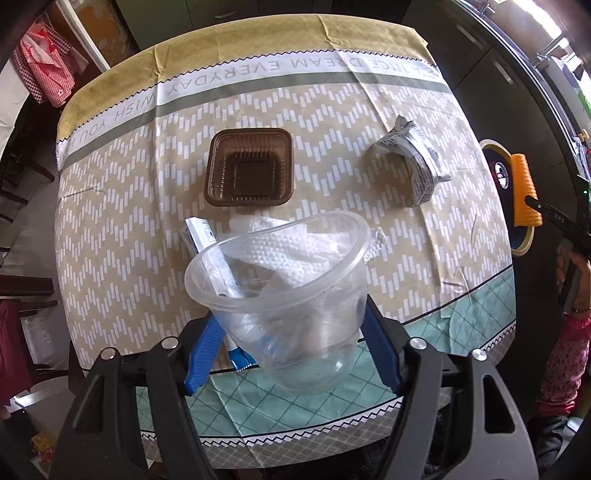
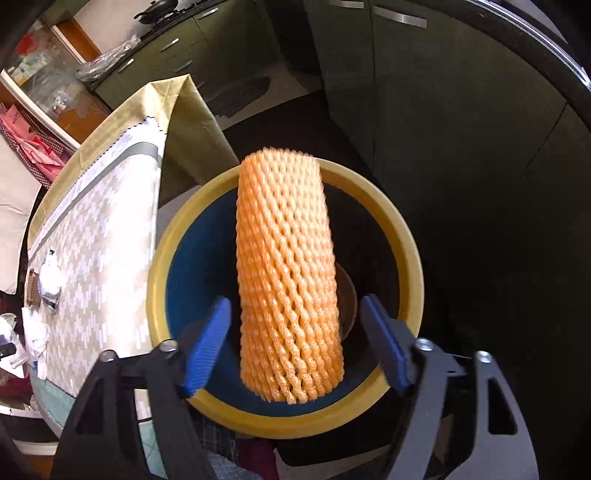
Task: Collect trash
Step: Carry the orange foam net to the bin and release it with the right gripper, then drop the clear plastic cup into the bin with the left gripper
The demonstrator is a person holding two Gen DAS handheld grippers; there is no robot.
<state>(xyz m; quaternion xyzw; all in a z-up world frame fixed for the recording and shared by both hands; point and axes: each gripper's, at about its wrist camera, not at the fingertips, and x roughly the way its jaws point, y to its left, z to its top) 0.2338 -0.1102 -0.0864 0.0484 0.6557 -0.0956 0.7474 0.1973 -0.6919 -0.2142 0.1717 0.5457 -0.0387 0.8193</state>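
Table under chevron-patterned tablecloth (image 1: 332, 122), dark green cabinets (image 2: 406, 92) behind, left gripper (image 1: 291, 350) clamped on clear plastic cup (image 1: 291, 295) above near edge, brown tray (image 1: 249, 167) and crumpled wrapper (image 1: 410, 158) on cloth, right gripper (image 2: 295, 347) fingers spread, orange foam net (image 2: 288, 273) between them over yellow-rimmed bin (image 2: 406, 236) beside table.

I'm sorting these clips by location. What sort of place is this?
Most likely a home kitchen or dining area. A dining table with a printed tablecloth stands beside dark cabinets with metal handles, a pan sits on a counter, and a yellow-rimmed bin stands next to the table.
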